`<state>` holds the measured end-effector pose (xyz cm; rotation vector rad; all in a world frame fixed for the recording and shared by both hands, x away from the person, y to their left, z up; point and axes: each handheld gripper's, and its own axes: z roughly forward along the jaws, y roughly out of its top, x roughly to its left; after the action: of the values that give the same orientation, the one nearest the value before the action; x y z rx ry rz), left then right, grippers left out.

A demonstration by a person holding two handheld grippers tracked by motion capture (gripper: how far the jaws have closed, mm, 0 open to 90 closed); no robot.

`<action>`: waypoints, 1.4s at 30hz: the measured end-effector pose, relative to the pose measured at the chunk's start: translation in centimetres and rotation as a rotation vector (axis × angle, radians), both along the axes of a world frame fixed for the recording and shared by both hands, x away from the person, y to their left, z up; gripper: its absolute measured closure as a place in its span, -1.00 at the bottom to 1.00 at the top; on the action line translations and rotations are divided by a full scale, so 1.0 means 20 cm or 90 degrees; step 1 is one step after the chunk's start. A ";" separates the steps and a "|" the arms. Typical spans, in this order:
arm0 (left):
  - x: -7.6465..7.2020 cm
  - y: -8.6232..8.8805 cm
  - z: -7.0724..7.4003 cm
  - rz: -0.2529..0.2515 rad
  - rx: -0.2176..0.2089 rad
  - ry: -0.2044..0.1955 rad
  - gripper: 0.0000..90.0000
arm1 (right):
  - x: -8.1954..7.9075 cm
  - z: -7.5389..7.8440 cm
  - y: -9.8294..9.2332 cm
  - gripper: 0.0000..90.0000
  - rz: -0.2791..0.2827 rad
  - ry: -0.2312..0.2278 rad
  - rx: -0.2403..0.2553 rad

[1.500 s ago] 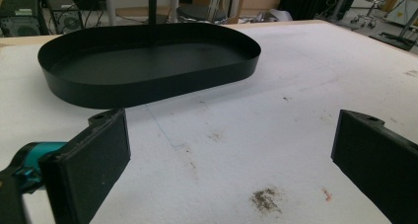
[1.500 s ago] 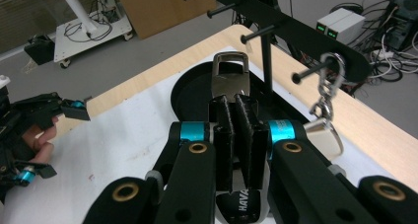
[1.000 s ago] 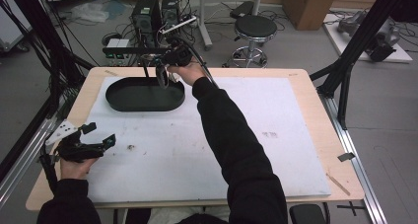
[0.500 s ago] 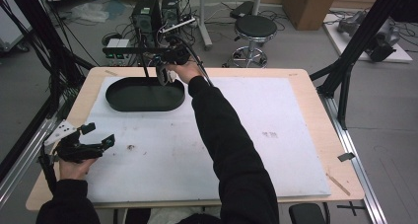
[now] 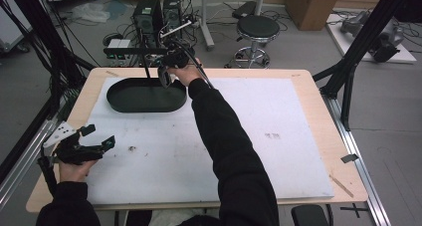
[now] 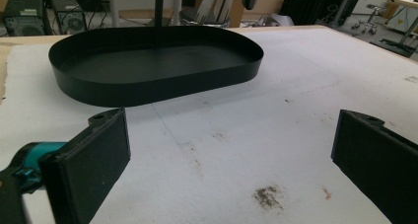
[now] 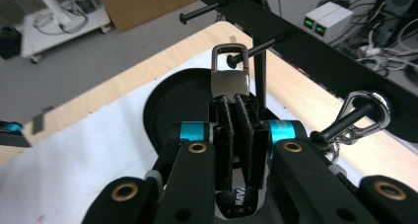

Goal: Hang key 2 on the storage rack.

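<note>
Lying just below the right gripper (image 5: 165, 77), the black oval tray (image 5: 124, 102) sits on the white mat (image 5: 278, 136) with nothing visible inside it in the left gripper view, where its floor (image 6: 153, 66) shows bare. One tray, two grippers and two metal clasps can be counted. The right gripper has its jaws pressed together on a silver keyring clasp (image 7: 229, 68), whose open loop stands just ahead of the pads, right at the head of a black peg (image 7: 256, 49); whether the loop is already over the peg cannot be told. That peg juts from a black rack bar (image 7: 315, 56) running across behind the tray, and three pegs are visible in the right gripper view. A second clasp (image 7: 367, 108) hangs on the peg to the gripper's right, close beside its body. The rack's upright post (image 7: 260, 76) stands just beyond the held clasp, between it and the far table edge. Well apart, near the table's front corner, the left gripper (image 5: 94, 139) rests with its jaws spread wide and nothing between them, pointing toward the tray. Beyond the table stand computer towers (image 5: 154, 12) and a stool (image 5: 256, 29).
</note>
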<state>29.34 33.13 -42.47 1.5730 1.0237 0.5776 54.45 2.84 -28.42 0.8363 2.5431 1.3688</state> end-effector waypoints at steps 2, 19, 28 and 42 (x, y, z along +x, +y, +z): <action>0.00 0.00 0.00 -0.001 -0.001 0.001 -0.96 | -0.01 -0.01 0.02 0.91 0.001 -0.020 -0.021; 0.00 0.00 0.00 0.002 -0.004 -0.001 -0.96 | -0.01 -0.06 0.09 0.91 -0.019 -0.066 -0.060; 0.00 0.00 0.00 0.004 -0.004 -0.001 -0.96 | 0.00 -0.10 0.12 0.90 -0.028 -0.063 -0.053; -0.01 0.01 0.00 0.008 -0.004 -0.003 -0.96 | 0.05 -0.16 0.13 0.87 -0.053 -0.047 -0.008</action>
<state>29.22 33.40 -42.50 1.5602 1.0323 0.5858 55.44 5.38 -31.57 0.8621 2.4306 1.3328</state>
